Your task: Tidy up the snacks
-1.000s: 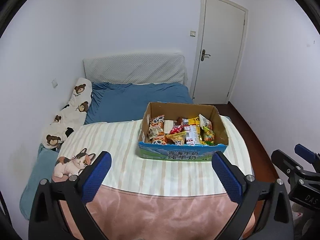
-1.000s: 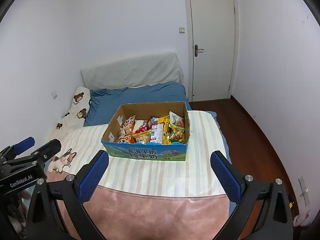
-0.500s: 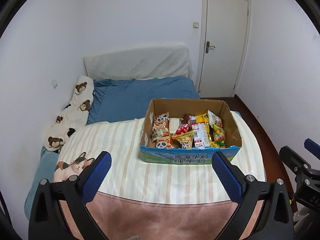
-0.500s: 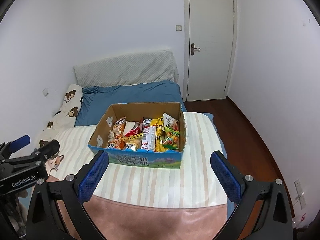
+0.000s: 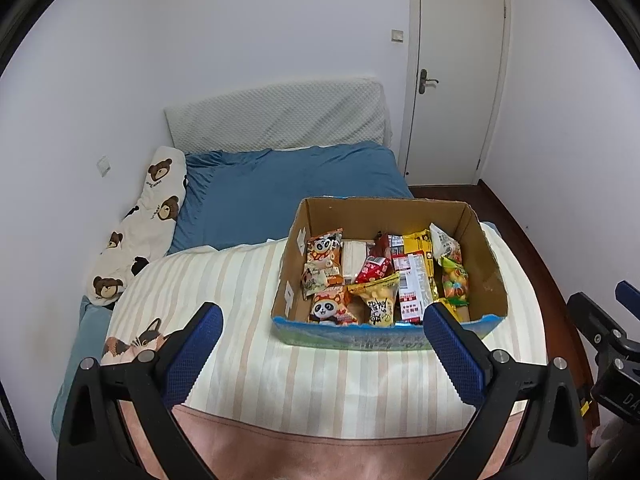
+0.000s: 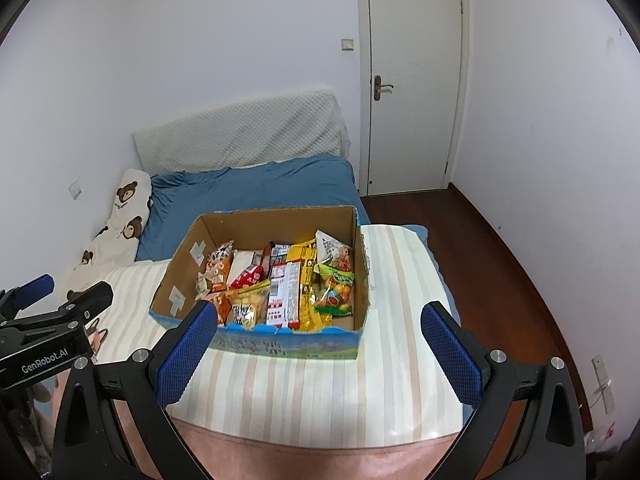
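Note:
An open cardboard box [image 5: 294,258] with a blue printed front stands on the striped blanket [image 5: 224,280] on the bed. It also shows in the right wrist view [image 6: 178,270]. It holds several snack packets: panda packets [image 5: 325,250] at the left, a red packet [image 5: 374,270], a yellow bag [image 5: 380,304], and a green candy bag [image 6: 336,292] at the right. My left gripper [image 5: 322,330] is open and empty, above the blanket just in front of the box. My right gripper [image 6: 320,330] is open and empty, also in front of the box.
A blue sheet [image 5: 288,192] and a grey headboard cushion [image 5: 276,116] lie behind the box. A bear-print pillow [image 5: 144,220] lies along the left wall. A cat plush [image 5: 136,344] sits at the blanket's left. A closed white door [image 6: 412,80] and wood floor [image 6: 500,264] are at right.
Both grippers have moved forward toward the box, which now looks larger and closer. Both stay open and empty.

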Available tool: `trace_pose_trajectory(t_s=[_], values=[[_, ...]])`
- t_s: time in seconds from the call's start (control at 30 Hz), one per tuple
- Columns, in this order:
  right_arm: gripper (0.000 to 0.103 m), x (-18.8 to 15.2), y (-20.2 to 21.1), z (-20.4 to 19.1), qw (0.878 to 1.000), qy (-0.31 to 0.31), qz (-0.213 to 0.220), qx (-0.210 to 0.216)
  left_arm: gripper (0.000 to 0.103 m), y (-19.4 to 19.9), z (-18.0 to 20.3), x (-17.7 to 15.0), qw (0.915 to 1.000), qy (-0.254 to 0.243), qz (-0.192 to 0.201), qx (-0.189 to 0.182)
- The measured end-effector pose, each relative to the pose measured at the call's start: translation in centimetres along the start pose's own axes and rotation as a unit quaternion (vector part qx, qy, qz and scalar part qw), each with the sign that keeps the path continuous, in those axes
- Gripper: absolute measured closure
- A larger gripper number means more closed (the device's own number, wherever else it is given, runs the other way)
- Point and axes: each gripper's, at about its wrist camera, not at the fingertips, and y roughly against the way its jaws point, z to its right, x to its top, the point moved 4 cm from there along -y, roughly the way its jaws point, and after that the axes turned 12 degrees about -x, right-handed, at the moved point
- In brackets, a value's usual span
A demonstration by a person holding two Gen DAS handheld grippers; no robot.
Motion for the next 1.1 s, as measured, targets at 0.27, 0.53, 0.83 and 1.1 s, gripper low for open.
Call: trace_pose_trajectory(t_s=[0.27, 0.53, 0.83, 1.1], values=[[0.000, 1.1, -1.6, -0.5, 1.000, 0.000, -0.005, -0.001, 0.000, -1.5, 0.0, 1.2, 1.0000, -0.001, -0.006, 0.000], [0.000, 1.4, -2.0, -0.6, 1.000, 0.000, -0.009, -0.001, 0.000, -2.1, 0.3, 1.3, 0.9999, -0.005, -0.014, -0.004], [0.000, 1.3, -1.7, -0.8, 1.000, 0.002, -0.011, 0.002, 0.000, -2.1, 0.6, 1.1, 0.9997, -0.008, -0.018, -0.012], [0.000, 1.1, -1.5, -0.6, 1.000, 0.002, -0.009, 0.004, 0.000, -2.1, 0.6, 0.8, 0.9997, -0.011, -0.020, -0.012]])
